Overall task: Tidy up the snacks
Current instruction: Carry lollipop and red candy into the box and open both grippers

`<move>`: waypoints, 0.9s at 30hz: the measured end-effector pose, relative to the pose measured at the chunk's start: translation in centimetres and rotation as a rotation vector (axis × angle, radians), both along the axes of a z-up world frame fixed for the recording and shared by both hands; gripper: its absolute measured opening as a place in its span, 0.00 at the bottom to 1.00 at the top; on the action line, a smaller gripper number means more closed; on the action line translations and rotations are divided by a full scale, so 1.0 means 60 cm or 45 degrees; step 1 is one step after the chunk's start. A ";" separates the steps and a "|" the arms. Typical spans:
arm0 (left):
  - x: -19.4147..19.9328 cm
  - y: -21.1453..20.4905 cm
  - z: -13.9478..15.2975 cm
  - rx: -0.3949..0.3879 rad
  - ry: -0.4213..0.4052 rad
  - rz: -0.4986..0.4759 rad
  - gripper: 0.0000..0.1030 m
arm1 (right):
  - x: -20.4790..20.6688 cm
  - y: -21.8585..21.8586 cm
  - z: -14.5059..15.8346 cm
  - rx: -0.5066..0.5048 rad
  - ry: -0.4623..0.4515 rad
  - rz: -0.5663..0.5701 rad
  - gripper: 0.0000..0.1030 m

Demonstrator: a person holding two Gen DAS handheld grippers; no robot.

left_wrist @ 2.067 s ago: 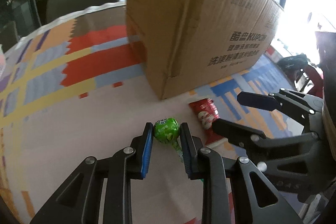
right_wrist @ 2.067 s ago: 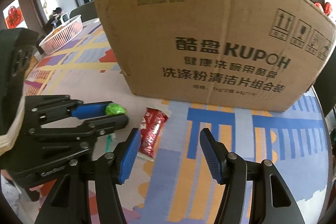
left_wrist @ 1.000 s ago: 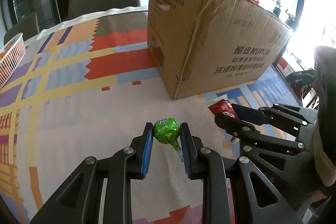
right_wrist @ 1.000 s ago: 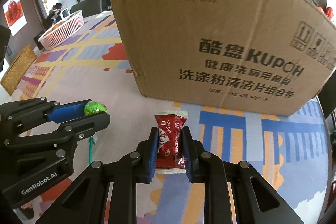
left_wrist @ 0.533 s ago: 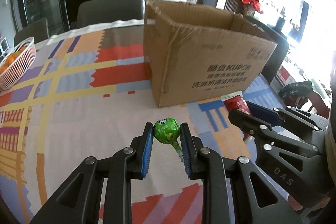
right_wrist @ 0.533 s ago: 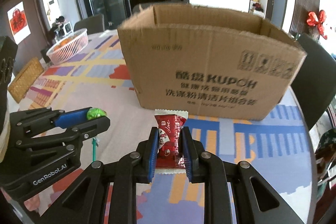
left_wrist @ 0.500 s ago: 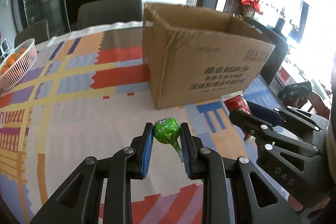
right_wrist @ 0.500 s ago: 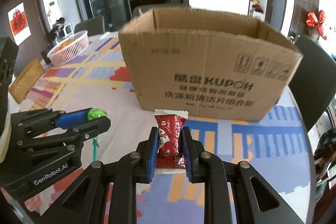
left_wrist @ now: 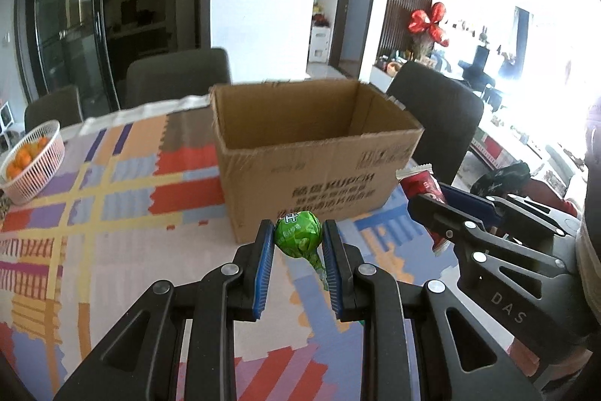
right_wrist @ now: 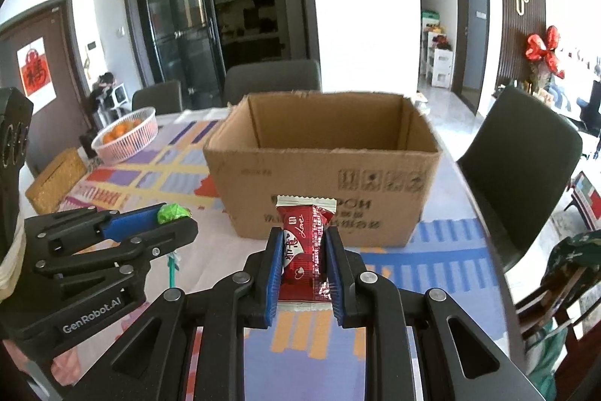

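Note:
My left gripper [left_wrist: 298,239] is shut on a green-wrapped lollipop [left_wrist: 298,236], held above the table in front of the open cardboard box [left_wrist: 319,153]. It also shows at the left of the right wrist view [right_wrist: 171,218] with the lollipop [right_wrist: 172,213]. My right gripper [right_wrist: 304,243] is shut on a red snack packet [right_wrist: 303,243], held upright before the box [right_wrist: 323,171]. That packet [left_wrist: 420,183] also shows at the right of the left wrist view. As far as I can see into the box, it looks empty.
A patterned tablecloth [left_wrist: 112,213] covers the table. A white basket of oranges [right_wrist: 126,134] stands at the far left, next to a woven tissue box [right_wrist: 56,179]. Dark chairs [right_wrist: 522,171] stand around the table.
Both grippers have risen with their snacks, so the box's open top and inside now show. The right gripper closed on the red packet about a second ago.

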State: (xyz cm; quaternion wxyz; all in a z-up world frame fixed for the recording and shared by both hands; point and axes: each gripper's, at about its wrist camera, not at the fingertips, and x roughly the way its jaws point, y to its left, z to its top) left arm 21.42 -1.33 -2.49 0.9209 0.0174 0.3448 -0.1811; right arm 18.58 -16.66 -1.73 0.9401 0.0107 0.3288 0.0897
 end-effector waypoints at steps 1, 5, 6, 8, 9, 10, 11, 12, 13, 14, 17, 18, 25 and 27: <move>-0.002 -0.002 0.006 -0.005 -0.010 -0.002 0.26 | -0.003 -0.006 0.008 0.002 -0.015 -0.005 0.22; -0.003 -0.014 0.035 -0.010 -0.056 -0.012 0.26 | -0.009 -0.019 0.033 0.012 -0.064 -0.022 0.22; -0.003 -0.016 0.040 -0.013 -0.063 -0.014 0.26 | -0.012 -0.022 0.040 0.016 -0.077 -0.025 0.22; -0.003 -0.022 0.054 -0.016 -0.081 -0.018 0.26 | -0.014 -0.030 0.056 0.021 -0.105 -0.030 0.22; -0.001 -0.024 0.059 -0.015 -0.089 -0.017 0.26 | -0.014 -0.028 0.060 0.019 -0.113 -0.030 0.22; 0.000 -0.025 0.064 -0.015 -0.097 -0.016 0.26 | -0.014 -0.030 0.067 0.019 -0.124 -0.033 0.22; 0.002 -0.027 0.069 -0.014 -0.105 -0.017 0.26 | -0.013 -0.030 0.070 0.020 -0.131 -0.032 0.22; 0.005 -0.029 0.076 -0.009 -0.117 -0.016 0.26 | -0.012 -0.032 0.076 0.023 -0.139 -0.032 0.22; 0.006 -0.030 0.079 -0.006 -0.126 -0.012 0.26 | -0.009 -0.034 0.082 0.027 -0.144 -0.034 0.22; 0.009 -0.030 0.085 -0.003 -0.136 -0.007 0.26 | -0.006 -0.035 0.087 0.029 -0.148 -0.033 0.22; 0.025 -0.029 0.100 -0.001 -0.145 0.002 0.26 | 0.005 -0.037 0.100 0.036 -0.158 -0.024 0.22; 0.030 -0.029 0.104 -0.001 -0.147 0.005 0.26 | 0.011 -0.038 0.104 0.036 -0.155 -0.022 0.22; 0.076 -0.025 0.134 -0.011 -0.144 0.022 0.26 | 0.060 -0.043 0.124 0.010 -0.139 -0.015 0.22; 0.094 -0.025 0.140 -0.012 -0.131 0.034 0.26 | 0.078 -0.044 0.130 0.004 -0.127 -0.011 0.22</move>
